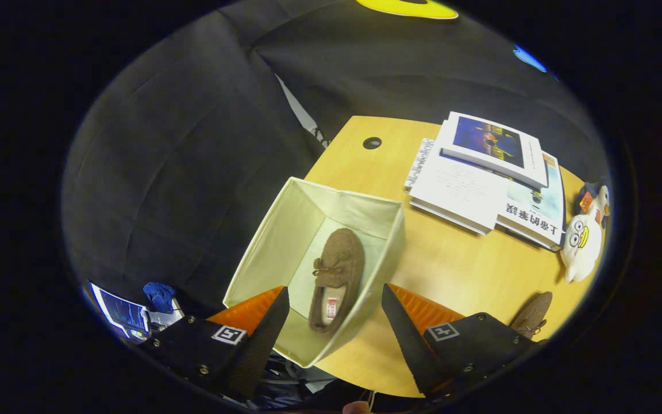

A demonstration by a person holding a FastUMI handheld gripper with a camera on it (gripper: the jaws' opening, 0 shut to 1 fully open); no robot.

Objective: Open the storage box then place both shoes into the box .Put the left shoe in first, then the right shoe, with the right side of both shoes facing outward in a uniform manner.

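Tabletop [451, 259]: storage box [273, 241] overhangs its edge, one shoe [337, 270] inside. Gripper [334, 322] jaws apart, empty. Second shoe [532, 315] at 4 o'clock; nudging could tip the box.

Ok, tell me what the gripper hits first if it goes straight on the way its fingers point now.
Most likely the brown shoe lying inside the open cream storage box: it sits between and just ahead of the open, empty gripper. Depth is unclear, so the box's near wall could come first.

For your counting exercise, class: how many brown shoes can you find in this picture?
2. One shoe lies inside the open storage box, between the open gripper fingers. The other shoe rests on the table, partly hidden behind the right finger.
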